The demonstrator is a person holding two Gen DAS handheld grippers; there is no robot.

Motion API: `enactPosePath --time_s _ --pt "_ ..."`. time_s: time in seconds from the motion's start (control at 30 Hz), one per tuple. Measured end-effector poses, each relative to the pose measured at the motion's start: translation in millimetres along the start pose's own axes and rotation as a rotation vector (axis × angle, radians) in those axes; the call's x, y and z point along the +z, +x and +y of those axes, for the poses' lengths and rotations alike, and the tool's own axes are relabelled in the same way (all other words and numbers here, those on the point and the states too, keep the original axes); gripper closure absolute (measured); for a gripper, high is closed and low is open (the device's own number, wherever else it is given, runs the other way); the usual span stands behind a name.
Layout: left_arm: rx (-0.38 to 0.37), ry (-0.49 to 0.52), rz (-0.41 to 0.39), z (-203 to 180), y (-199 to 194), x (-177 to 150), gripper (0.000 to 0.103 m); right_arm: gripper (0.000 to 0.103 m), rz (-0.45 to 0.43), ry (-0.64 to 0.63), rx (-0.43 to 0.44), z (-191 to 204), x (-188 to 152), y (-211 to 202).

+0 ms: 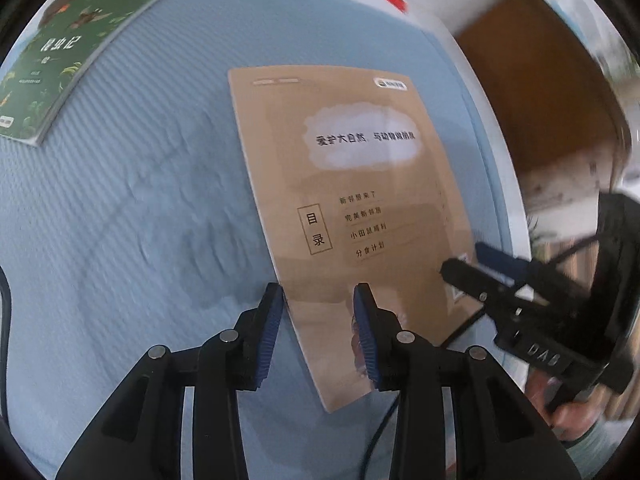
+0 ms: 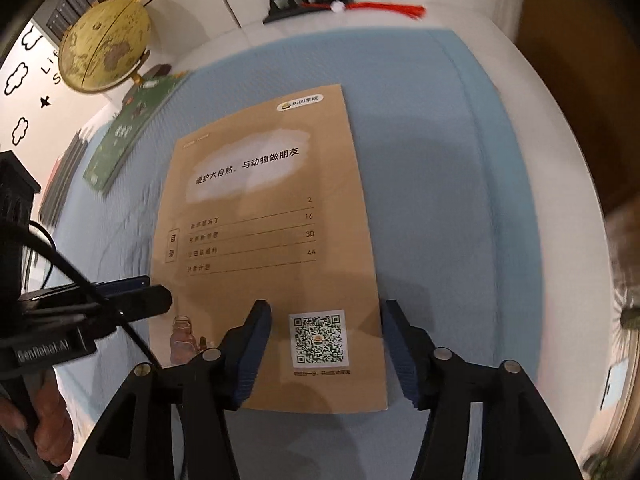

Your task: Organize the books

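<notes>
Blue-padded jaws of the left gripper (image 1: 318,308) and right gripper (image 2: 326,322) stood spread, pinching nothing, above the near end of a tan booklet (image 2: 272,236). It lay flat, long axis running away (contents list, QR code), on a blue mat (image 2: 440,200); a green book (image 1: 64,60) lay far left on the white tabletop (image 2: 540,128).

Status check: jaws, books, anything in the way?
Both grippers open, empty. Brown book flat on blue mat, green book apart. Nothing in the way.
</notes>
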State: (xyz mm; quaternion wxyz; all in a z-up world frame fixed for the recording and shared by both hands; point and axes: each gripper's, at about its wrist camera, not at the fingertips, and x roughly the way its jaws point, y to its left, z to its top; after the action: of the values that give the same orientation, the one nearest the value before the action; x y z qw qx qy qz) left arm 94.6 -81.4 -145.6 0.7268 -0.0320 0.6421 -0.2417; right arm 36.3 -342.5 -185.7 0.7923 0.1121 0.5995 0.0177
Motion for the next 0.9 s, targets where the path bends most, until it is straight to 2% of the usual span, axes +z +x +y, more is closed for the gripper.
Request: enactPosePath --time_s 0.07,0.13,0.17,0.3,0.4,0.53,0.6,0.67,0.8,0.9 --pt "0.016 -0.001 -0.017 -6 -3 -10 0.07 0.047 -0.017 0.006 -0.01 -7 -10 -10" --pt "0.025 -0.045 -0.04 -2 -4 -12 0.07 0.047 -0.077 0.023 -0.056 -15 -7 -19" --pt "0.017 -0.063 -0.034 0 -3 -13 0.07 0.047 -0.089 0.034 -0.049 -21 -2 -19" --pt "0.014 -0.052 -0.035 -3 -2 -16 0.07 0.06 -0.082 0.01 -0.024 -21 15 -3" --pt "-0.003 -0.069 -0.042 -6 1 -17 0.07 0.062 -0.101 -0.038 -0.01 -10 11 -1" --pt "-0.023 -0.108 -0.053 3 -4 -25 0.07 0.064 -0.092 -0.103 -0.047 2 0 -5" --pt "-0.033 -0.111 -0.052 10 -8 -30 0.07 0.064 -0.072 -0.076 0.001 -5 -2 -9" --pt "-0.049 -0.115 -0.049 17 -13 -38 0.07 0.064 -0.059 -0.024 0.091 -19 -5 -15" --pt "-0.062 -0.128 -0.051 28 -19 -30 0.07 0.064 -0.02 0.121 0.263 -45 -11 -18" --pt "-0.081 -0.146 -0.049 37 -20 -30 0.07 0.063 -0.047 0.186 0.393 -50 -14 -31"
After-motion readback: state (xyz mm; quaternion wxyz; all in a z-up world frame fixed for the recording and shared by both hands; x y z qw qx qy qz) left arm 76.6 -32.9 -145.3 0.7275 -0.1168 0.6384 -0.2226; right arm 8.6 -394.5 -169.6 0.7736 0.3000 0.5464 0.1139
